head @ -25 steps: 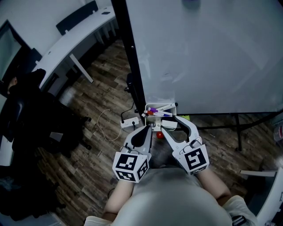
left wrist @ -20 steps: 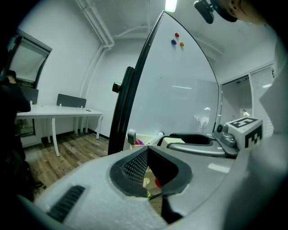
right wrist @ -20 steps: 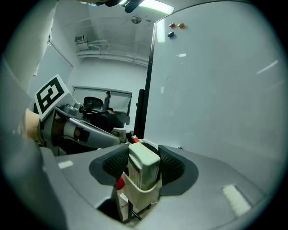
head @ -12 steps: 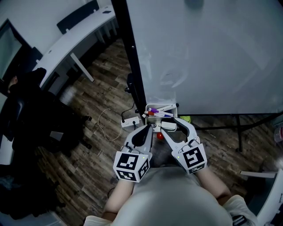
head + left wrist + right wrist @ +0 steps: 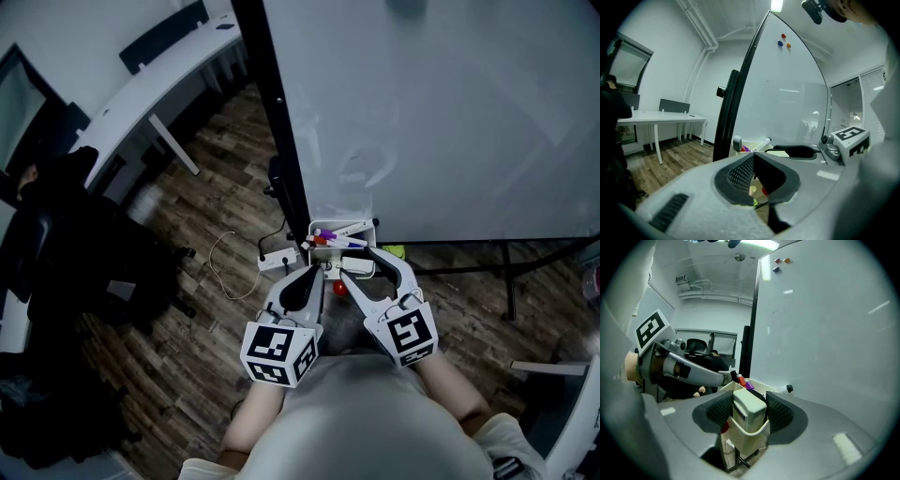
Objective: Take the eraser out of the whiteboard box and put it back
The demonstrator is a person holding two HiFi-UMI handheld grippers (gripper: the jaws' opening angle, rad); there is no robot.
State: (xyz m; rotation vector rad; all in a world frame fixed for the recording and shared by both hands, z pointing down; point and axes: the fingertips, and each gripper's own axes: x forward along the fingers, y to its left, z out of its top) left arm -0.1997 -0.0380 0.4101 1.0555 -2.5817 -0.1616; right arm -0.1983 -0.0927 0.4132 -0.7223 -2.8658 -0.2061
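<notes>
Right gripper (image 5: 359,264) opening around eraser (image 5: 749,408); left gripper (image 5: 315,273) closed.

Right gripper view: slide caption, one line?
Right gripper, jaws just opened wider, straddles the eraser seated in the whiteboard box.

A pale, block-shaped eraser (image 5: 747,410) stands upright in the near end of the cream plastic box (image 5: 746,436) at the whiteboard's (image 5: 825,333) bottom corner.

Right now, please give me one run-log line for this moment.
left gripper: shut, empty | right gripper: jaws flank cream plastic eraser, grip unclear | eraser: upright in cream whiteboard box
</notes>
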